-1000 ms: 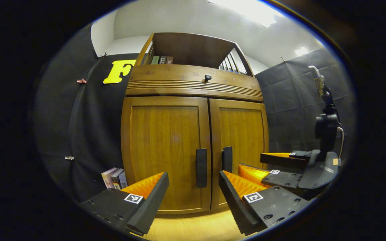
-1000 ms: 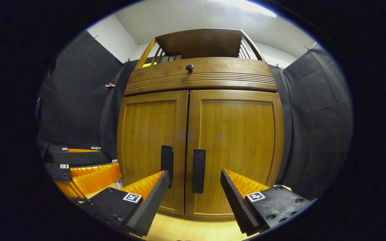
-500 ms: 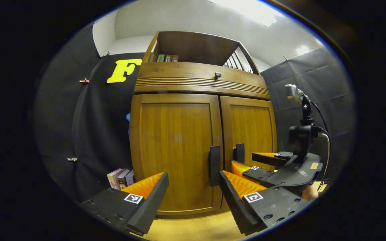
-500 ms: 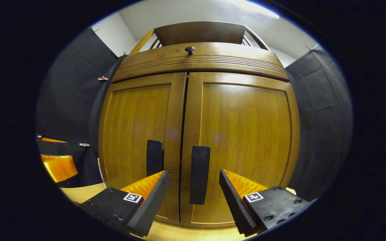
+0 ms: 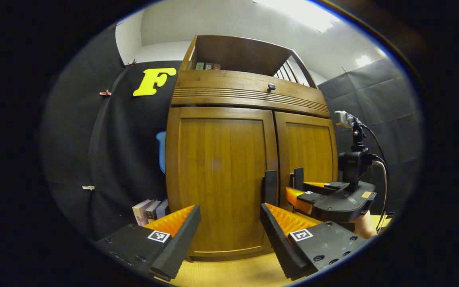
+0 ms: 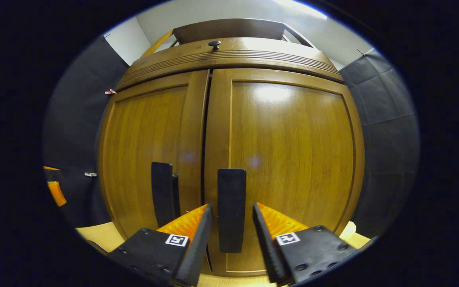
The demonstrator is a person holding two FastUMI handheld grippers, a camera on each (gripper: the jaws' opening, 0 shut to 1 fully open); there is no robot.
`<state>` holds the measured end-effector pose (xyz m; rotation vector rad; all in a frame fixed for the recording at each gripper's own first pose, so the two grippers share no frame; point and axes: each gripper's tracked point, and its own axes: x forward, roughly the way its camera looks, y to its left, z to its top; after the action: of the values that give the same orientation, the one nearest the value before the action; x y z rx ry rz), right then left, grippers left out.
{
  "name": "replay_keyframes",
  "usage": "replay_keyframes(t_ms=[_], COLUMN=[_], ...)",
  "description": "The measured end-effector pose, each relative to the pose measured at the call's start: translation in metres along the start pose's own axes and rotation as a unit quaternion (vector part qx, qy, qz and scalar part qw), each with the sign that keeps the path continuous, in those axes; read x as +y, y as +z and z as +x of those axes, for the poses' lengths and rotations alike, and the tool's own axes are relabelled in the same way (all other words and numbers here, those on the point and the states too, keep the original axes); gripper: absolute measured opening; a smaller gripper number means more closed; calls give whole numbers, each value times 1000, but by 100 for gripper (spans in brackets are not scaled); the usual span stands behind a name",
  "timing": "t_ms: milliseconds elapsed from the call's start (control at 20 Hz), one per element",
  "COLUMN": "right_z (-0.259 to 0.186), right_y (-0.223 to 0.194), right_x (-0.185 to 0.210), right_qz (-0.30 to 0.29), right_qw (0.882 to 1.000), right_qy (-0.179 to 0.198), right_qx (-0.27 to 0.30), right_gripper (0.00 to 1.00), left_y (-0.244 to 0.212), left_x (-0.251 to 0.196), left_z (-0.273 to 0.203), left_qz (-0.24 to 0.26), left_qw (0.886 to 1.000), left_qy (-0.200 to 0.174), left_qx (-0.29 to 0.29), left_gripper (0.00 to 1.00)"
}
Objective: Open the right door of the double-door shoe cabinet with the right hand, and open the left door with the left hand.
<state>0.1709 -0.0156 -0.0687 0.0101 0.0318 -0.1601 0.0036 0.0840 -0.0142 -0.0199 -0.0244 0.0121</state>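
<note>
The wooden shoe cabinet has both doors closed. In the right gripper view, the right door [image 6: 289, 159] carries a dark vertical handle [image 6: 232, 209]. My right gripper [image 6: 232, 209] straddles that handle, one finger on each side with a thin gap, so it is open. The left door's handle [image 6: 161, 193] stands just left of it. In the left gripper view, my left gripper [image 5: 229, 213] is wide open and holds nothing, a short way in front of the left door [image 5: 219, 175], whose handle [image 5: 269, 187] is slightly right of its centre. The right gripper [image 5: 325, 195] shows at the right handle [image 5: 298, 178].
A drawer with a round knob [image 5: 271, 86] runs above the doors, and an open shelf with books [image 5: 207, 66] tops the cabinet. More books [image 5: 150, 209] stand on the wooden floor [image 5: 233, 271] left of the cabinet. A hand [image 5: 363, 227] holds the right gripper.
My right gripper has moved in close to the cabinet and its fingers have narrowed around the right handle. The left gripper's view has swung left, so the cabinet sits further right.
</note>
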Motion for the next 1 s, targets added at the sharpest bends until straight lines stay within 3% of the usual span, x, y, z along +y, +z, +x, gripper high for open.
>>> replay_keyframes(t_ms=[100, 150, 250, 300, 400, 450, 500, 550, 600, 850, 900, 1000], right_z=[1, 5, 4, 6, 2, 3, 1, -1, -5, -42, -49, -67], right_y=[-5, -5, -3, -4, -4, -6, -6, -6, -7, -1, 0, 3], right_x=[3, 1, 1, 1, 1, 1, 1, 2, 2, -3, -4, -9], right_qz=[-2, -6, -10, -15, -17, -17, -17, -20, -23, -17, -18, -20], right_qw=[1000, 1000, 1000, 1000, 1000, 1000, 1000, 1000, 1000, 998, 998, 997], right_qy=[3, -2, -9, -9, -10, -6, -1, 4, 9, 45, 52, 65], right_qx=[6, 8, 3, 3, 4, 10, 12, 16, 18, 29, 30, 31], right_gripper=[54, 56, 36, 35, 22, 27, 22, 27, 22, 23, 27, 22], left_y=[-3, -4, -8, -10, -15, -16, -16, -14, -13, -7, -6, -4], left_x=[3, 4, 5, 6, 5, 6, 7, 9, 9, 2, -1, -6], left_z=[2, 3, 2, 3, 2, 0, -1, -2, -5, -12, -15, -19], left_qz=[-2, -4, -7, -10, -18, -19, -19, -18, -17, -10, -9, -10], left_qw=[1000, 1000, 1000, 1000, 1000, 1000, 1000, 1000, 1000, 1000, 1000, 1000], left_qy=[3, 2, 3, 3, 0, 1, 3, 7, 9, 14, 15, 18], left_qx=[1, 4, 8, 9, 13, 15, 15, 13, 11, 8, 7, 8], left_gripper=[93, 93, 93, 93, 93, 93, 93, 93, 94, 93, 93, 93])
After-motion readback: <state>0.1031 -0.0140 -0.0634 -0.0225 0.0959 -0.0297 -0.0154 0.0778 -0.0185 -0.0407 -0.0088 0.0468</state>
